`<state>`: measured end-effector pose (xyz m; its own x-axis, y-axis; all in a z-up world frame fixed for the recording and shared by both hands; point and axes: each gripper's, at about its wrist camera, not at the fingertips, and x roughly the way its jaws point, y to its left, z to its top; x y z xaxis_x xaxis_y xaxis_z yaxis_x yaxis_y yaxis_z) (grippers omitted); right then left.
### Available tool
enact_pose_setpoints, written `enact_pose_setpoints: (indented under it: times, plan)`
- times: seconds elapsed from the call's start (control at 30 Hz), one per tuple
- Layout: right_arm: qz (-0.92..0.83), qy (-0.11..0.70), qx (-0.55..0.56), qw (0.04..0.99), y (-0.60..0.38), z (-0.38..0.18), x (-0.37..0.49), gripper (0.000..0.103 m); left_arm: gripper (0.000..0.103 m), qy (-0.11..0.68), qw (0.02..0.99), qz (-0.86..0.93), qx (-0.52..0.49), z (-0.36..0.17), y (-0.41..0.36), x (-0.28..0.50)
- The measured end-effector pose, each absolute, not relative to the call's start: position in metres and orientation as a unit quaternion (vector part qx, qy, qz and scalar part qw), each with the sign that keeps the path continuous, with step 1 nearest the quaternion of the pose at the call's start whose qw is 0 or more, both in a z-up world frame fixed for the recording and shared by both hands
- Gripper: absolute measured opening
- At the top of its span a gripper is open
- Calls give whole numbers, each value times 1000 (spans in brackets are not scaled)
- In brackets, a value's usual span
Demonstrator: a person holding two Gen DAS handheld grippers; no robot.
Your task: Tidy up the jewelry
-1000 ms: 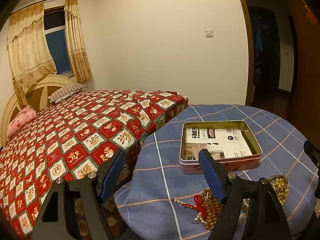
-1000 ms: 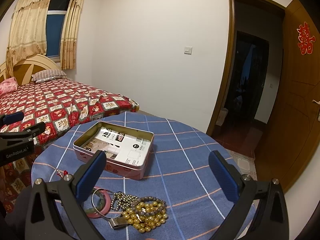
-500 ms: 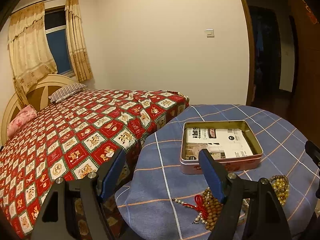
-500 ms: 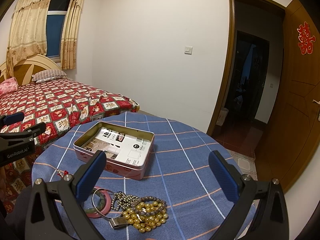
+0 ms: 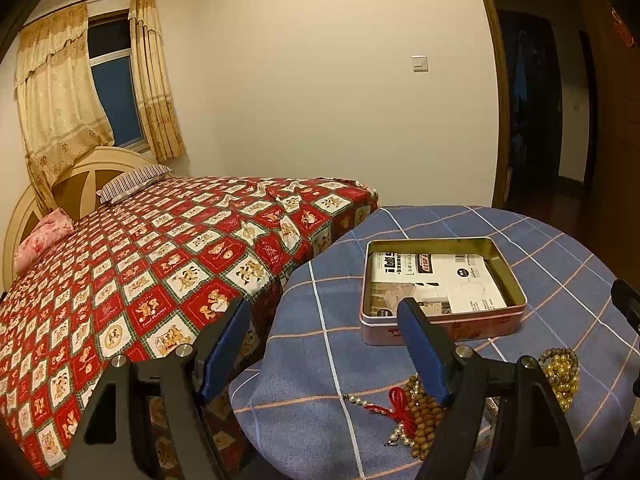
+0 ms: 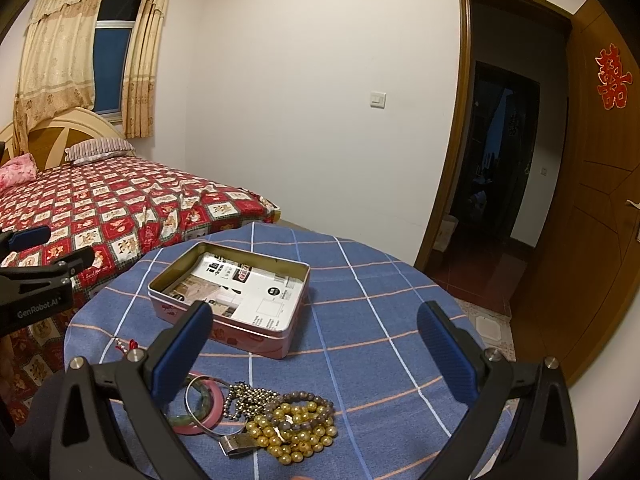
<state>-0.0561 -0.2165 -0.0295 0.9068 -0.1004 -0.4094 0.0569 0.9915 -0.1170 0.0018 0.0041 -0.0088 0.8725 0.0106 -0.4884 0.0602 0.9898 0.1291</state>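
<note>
Your right gripper (image 6: 316, 348) hangs above the near edge of the round table under its blue checked cloth (image 6: 380, 280), blue pads spread wide and nothing between them. Your left gripper (image 5: 324, 344) is just as wide apart and just as empty, hovering over the table's left edge beside the bed with the red patchwork quilt (image 5: 160, 248).

The jewelry is all loose in a heap at the near edge of the table: a golden bead bracelet (image 6: 288, 436) tangled with a grey-brown bead bracelet (image 6: 312, 400), a silver ball chain (image 6: 244, 394), a pink and green bangle (image 6: 204, 408) with a thin metal hoop across it, and, further left, a brown wooden bead string with a red knot tassel (image 5: 420, 412). The open pink rectangular tin lined with printed paper (image 6: 240, 296) sits just beyond the heap and holds no jewelry, so I judge the sorting has barely begun.

Start with a piece at the edge of the heap (the bangle looks easiest, rigid and half free). Come down with one pad inside the ring and one outside, then close on the rim. For the bead strands, pinch a single strand and lift slowly, since neighbours may snag and drag along. Use your left gripper to steady the tin if it slides.
</note>
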Motion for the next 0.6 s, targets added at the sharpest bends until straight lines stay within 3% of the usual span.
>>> enact_pose_setpoints:
  times: [0.6]
  plan:
    - [-40,218,-49,974,-217,-30,-53,103,76,256,964,-13,73,-11,3,1]
